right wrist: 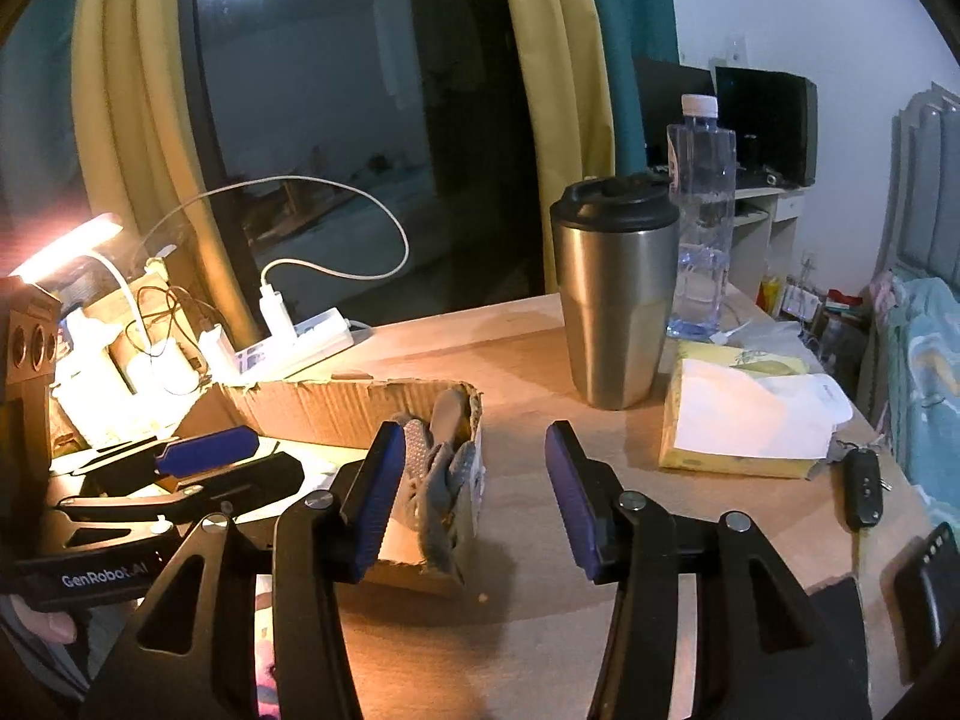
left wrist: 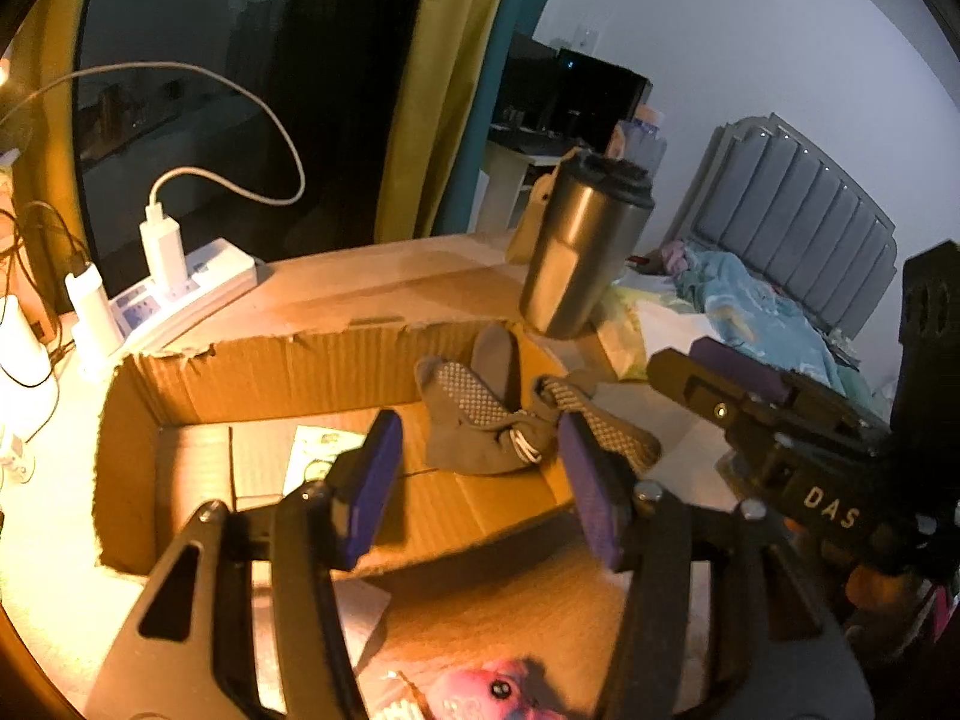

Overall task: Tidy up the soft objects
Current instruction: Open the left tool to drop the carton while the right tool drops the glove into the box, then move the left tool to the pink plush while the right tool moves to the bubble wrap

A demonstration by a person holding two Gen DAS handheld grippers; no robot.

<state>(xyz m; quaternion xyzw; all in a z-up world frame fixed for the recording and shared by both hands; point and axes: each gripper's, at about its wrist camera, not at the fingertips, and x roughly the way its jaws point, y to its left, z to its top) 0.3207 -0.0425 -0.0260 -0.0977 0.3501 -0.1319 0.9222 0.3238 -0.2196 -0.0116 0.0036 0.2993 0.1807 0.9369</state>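
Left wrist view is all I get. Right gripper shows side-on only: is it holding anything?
Observer: No. The right gripper is open with nothing between its pads. The grey socks lie in the cardboard box, just past its left finger.
Operator: Anything loose on the table to the right of the tissues?
Observer: A black car key lies flat on the table, just right of the yellow tissue pack.
Operator: Where does the warm light come from?
Observer: A lit lamp at the far left, above the chargers.
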